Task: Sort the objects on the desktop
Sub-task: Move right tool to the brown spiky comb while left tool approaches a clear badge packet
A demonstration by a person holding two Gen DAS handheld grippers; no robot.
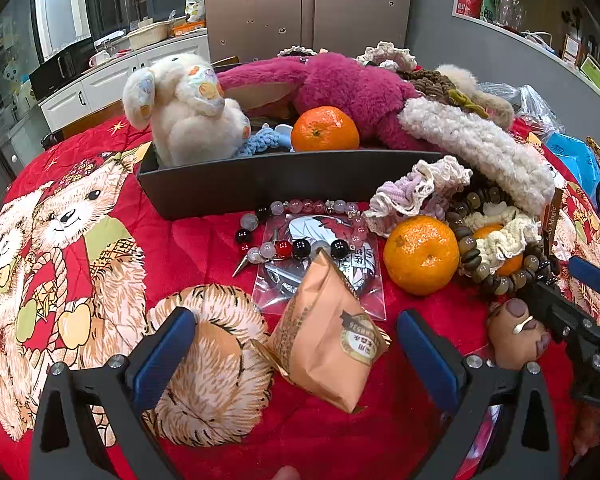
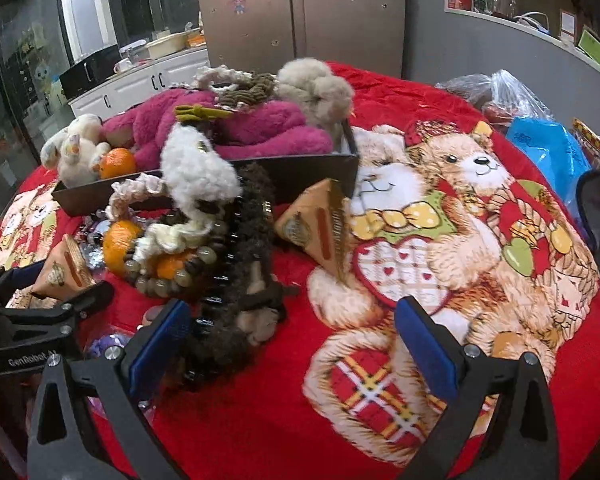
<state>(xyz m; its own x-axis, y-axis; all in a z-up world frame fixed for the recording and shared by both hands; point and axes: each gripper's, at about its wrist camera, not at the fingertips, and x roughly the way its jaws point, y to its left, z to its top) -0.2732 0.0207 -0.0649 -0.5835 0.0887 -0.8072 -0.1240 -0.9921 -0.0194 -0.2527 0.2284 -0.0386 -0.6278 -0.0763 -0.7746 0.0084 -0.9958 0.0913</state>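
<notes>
Fingers of the left gripper (image 1: 296, 354) stand spread around an orange snack packet (image 1: 326, 336), apparently to grasp it, while the right gripper (image 2: 292, 340) hovers open over bare cloth.

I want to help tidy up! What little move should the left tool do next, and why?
Probably ease the left tool forward a bit and close on the orange packet. It is open, the packet lies right between its fingers, and nothing is held yet. The black box behind it already holds toys and an orange, so the packet might go there next.
</notes>
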